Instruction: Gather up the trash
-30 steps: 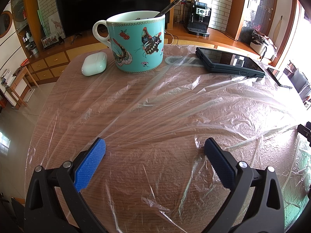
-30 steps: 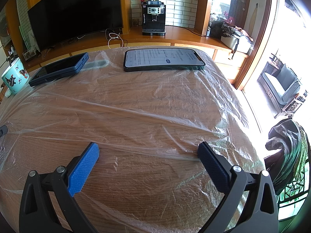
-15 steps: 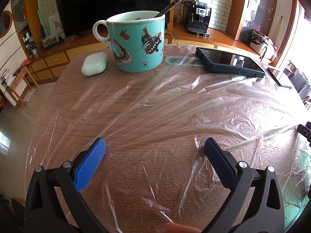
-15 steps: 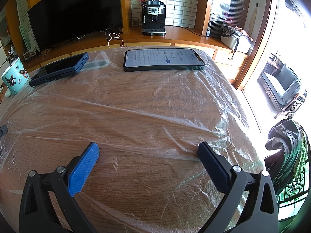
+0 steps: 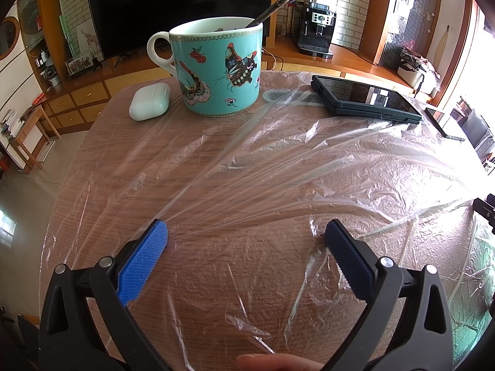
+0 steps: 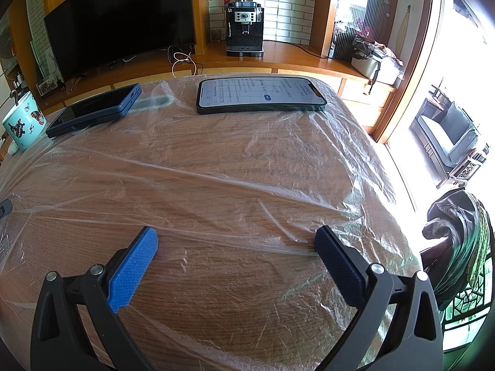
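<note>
- Two grippers hover low over a wooden table (image 6: pixel 216 315), each with its blue-padded jaws spread wide and nothing between them: the left gripper (image 5: pixel 246 241) toward the table's left side, the right gripper (image 6: pixel 236 241) toward its right edge.
- One fingertip (image 5: pixel 278 363) of the person shows at the bottom of the left wrist view, between the gripper's arms.
- Clear plastic film (image 5: pixel 309 179), crinkled and streaked with long folds, lies spread over most of the tabletop; both grippers' pads sit right at its surface, though actual contact cannot be told. In the right wrist view the film (image 6: pixel 247 167) runs to the right edge and hangs slightly over it.
- Farther back, a dark cased phone (image 5: pixel 368 100) lies flat on the film near the far edge, screen dark.
- Another phone (image 6: pixel 261 94), its screen lit with text, rests on the film at the far edge, to the right of the dark one (image 6: pixel 96 108).
- At the far left corner stands a turquoise butterfly mug (image 5: pixel 216 68) with a spoon handle (image 5: pixel 269 10) sticking out, its base at the film's border.
- Just left of the mug lies a white earbud case (image 5: pixel 150 100), on bare wood.
</note>
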Motion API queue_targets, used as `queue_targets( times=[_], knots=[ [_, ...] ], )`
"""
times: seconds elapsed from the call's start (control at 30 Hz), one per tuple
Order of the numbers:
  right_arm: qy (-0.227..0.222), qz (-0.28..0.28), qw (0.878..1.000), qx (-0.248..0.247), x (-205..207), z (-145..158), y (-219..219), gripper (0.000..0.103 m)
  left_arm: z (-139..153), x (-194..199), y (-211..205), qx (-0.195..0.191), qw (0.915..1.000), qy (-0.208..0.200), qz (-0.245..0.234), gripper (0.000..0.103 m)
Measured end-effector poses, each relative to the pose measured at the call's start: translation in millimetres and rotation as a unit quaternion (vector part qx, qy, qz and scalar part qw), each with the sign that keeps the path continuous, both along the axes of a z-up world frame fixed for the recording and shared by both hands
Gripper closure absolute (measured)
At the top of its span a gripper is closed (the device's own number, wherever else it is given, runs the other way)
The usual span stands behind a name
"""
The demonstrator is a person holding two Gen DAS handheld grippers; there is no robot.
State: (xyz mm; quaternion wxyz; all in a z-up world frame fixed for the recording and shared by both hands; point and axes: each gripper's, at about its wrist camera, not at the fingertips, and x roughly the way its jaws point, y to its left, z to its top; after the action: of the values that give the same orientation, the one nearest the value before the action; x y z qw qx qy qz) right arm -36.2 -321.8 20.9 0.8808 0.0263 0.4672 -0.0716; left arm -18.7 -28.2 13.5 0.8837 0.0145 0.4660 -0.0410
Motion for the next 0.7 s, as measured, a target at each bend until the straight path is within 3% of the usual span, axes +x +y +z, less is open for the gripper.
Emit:
queue_targets(
  times=[0.7],
  knots=[
    [0.0, 0.0, 1.0, 0.0, 0.0, -0.1, 0.0, 0.004, -0.5, 3.0, -1.2, 0.0, 1.0, 0.0, -0.001, 0.001]
  ],
)
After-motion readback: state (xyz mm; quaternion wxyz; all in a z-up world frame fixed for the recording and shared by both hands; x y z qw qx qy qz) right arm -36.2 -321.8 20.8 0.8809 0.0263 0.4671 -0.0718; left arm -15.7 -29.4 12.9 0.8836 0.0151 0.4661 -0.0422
